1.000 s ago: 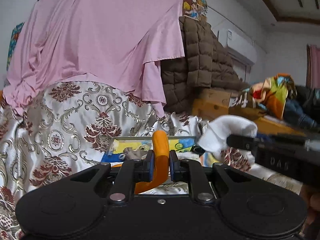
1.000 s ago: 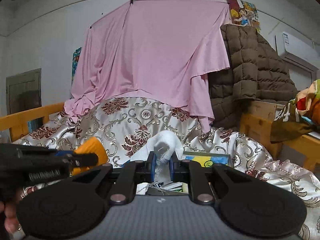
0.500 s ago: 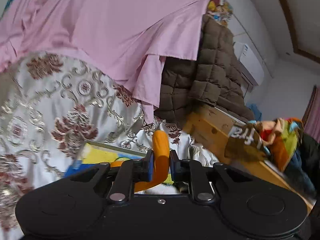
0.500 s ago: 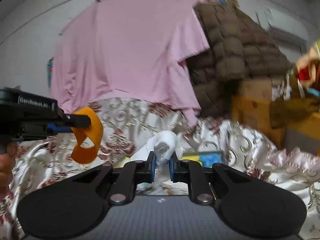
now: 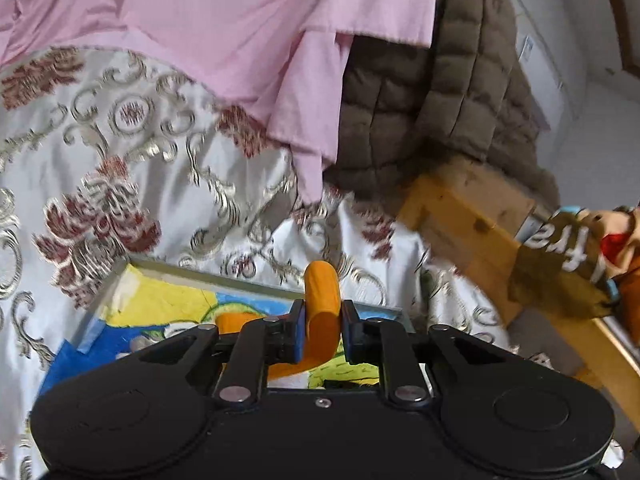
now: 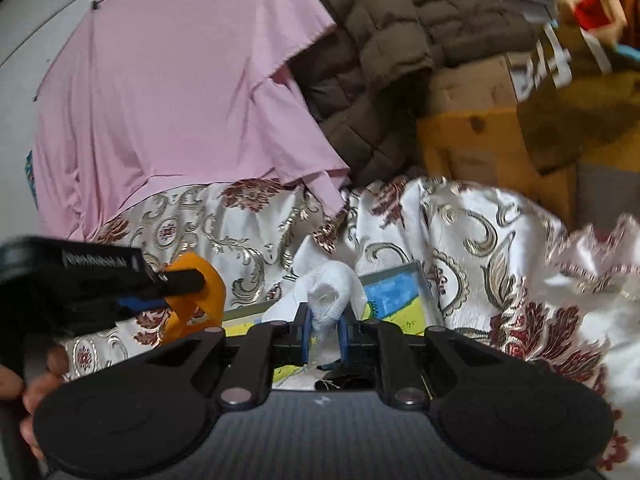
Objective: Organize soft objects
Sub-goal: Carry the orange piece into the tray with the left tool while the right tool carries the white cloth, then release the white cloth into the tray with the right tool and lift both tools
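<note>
I'm looking over a bed draped in a white brocade cover (image 5: pixel 120 168) with red and gold flowers; a pink sheet (image 6: pixel 180 92) hangs behind it, a brown quilted coat (image 5: pixel 440 92) beside that, and a wooden frame (image 5: pixel 460 224) to the right. A picture board (image 5: pixel 160 308) painted yellow and blue lies flat on the cover.

I have 2 soft things in hand. My left gripper (image 5: pixel 322 332) is clamped on a folded orange cloth (image 5: pixel 322 300), which sticks up between the pads and loops below them. My right gripper (image 6: pixel 325 330) is pinched on a white sock (image 6: pixel 330 292), bunched above the pads. Both hang in the air just above the board, not resting on it.

My worry is the holds: each is a narrow pinch on slack fabric, and the views are smeared, so a quick swing could let a fold slide out. The dangling orange loop might also snag the board's edge, or drag it if I lower too soon.
</note>
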